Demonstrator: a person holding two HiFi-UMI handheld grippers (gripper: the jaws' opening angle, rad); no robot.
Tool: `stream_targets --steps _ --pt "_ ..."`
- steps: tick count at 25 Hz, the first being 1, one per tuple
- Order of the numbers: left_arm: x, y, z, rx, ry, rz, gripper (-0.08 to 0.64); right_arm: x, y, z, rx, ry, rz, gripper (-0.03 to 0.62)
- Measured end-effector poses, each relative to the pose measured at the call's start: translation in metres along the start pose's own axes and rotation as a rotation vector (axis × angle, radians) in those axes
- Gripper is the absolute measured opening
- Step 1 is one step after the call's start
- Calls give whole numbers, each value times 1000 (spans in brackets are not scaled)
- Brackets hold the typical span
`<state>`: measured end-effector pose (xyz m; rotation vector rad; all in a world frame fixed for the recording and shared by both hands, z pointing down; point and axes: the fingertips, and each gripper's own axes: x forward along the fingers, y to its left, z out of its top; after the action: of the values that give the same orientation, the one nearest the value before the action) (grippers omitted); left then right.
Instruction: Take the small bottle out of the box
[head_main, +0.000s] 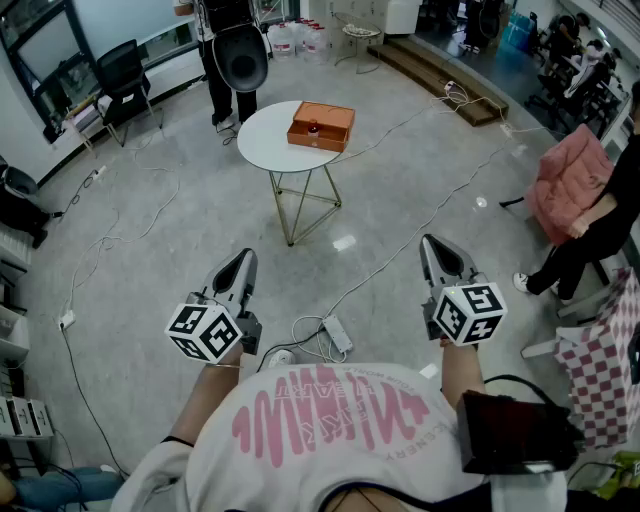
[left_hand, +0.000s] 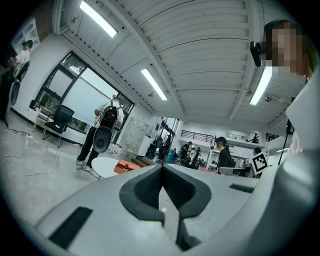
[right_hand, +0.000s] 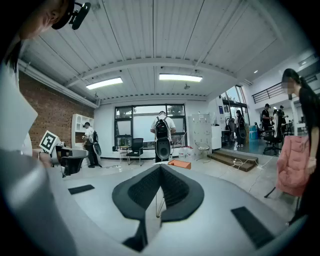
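While the person stands back from it, a grey floor (head_main: 180, 230) fills most of the head view, crossed by loose cables (head_main: 120, 240). A round white table (head_main: 265, 140) on thin gold legs stands on it, well ahead of both grippers. Beyond the table another person (head_main: 232, 40) in dark clothes stands with a large round black object hanging at the front. At the right edge a pink jacket (head_main: 570, 180) lies over a chair.

On the table's right half sits the orange box (head_main: 320, 143), open at the top. It is the only thing on the table.

The left gripper (head_main: 243, 258) and right gripper (head_main: 432, 245) hang low in the view, close to the person's body, far from the table and apart from each other, both pointing towards it. In its own view the left gripper (left_hand: 162, 168) has its jaws pressed together with nothing between them; the table (left_hand: 105, 165) and box (left_hand: 125, 166) show small beyond. The right gripper (right_hand: 160, 167) is likewise closed tip to tip and empty, the box (right_hand: 179, 163) small above its tips.

A white power strip (head_main: 337, 334) lies on the floor between the grippers.

The bottle (head_main: 313, 127), small and dark with a red top, stands inside the box near its middle, untouched.
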<state>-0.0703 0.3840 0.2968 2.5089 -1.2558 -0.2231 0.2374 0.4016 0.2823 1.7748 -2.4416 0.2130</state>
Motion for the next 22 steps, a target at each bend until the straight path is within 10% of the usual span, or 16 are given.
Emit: stream_targets --steps 22 --pt "62 140 81 19 -2 -178 8 117 72 29 51 -37 -127 4"
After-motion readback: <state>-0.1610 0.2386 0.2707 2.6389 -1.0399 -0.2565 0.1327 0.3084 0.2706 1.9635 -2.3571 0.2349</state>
